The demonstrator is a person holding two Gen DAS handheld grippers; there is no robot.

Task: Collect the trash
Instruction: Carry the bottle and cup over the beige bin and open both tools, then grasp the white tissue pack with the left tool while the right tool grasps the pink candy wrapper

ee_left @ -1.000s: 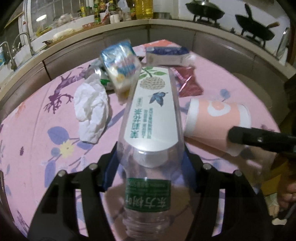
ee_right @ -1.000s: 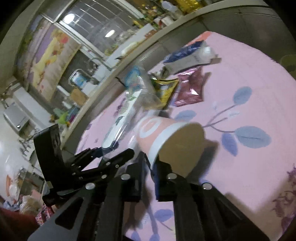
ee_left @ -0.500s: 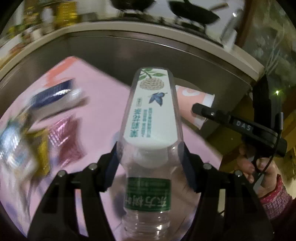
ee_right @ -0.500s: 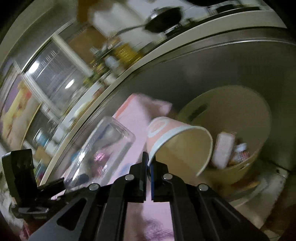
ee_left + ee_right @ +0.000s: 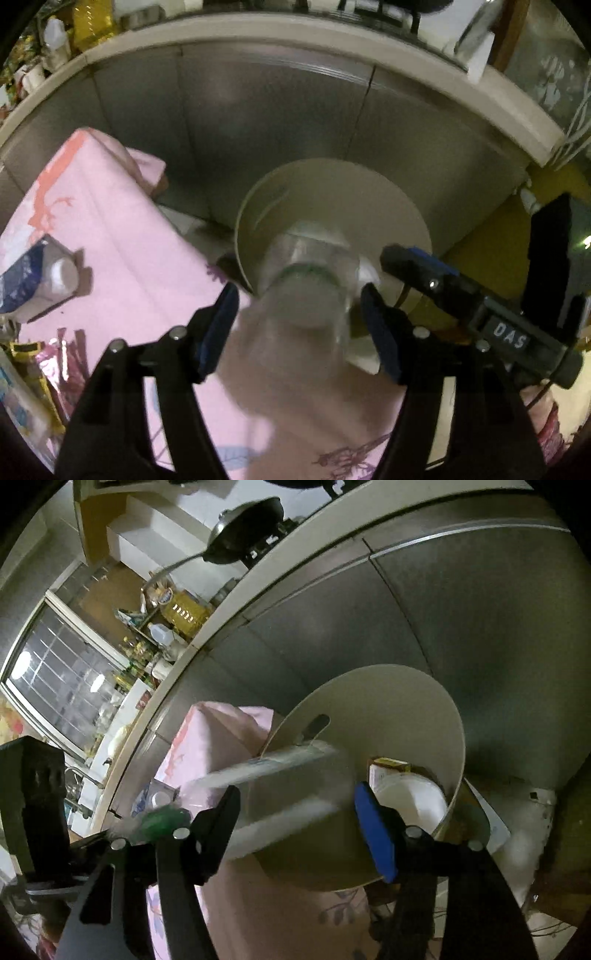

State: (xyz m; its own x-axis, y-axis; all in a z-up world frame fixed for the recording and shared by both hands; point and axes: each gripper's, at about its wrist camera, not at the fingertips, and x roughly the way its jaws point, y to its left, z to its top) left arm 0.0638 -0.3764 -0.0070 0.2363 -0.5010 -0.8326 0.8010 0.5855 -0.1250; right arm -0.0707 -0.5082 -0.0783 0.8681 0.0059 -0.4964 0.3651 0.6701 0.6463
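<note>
Both grippers' jaws had just opened wide; light, slick plastic bottle (image 5: 303, 295) released, falling into bin (image 5: 391, 199).

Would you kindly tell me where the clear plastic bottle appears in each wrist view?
Left wrist: the clear plastic bottle is at centre, blurred, over the bin.
Right wrist: the bottle is at centre-left, a blurred streak at the bin's rim.
Shared landmark: the round beige trash bin.
</note>
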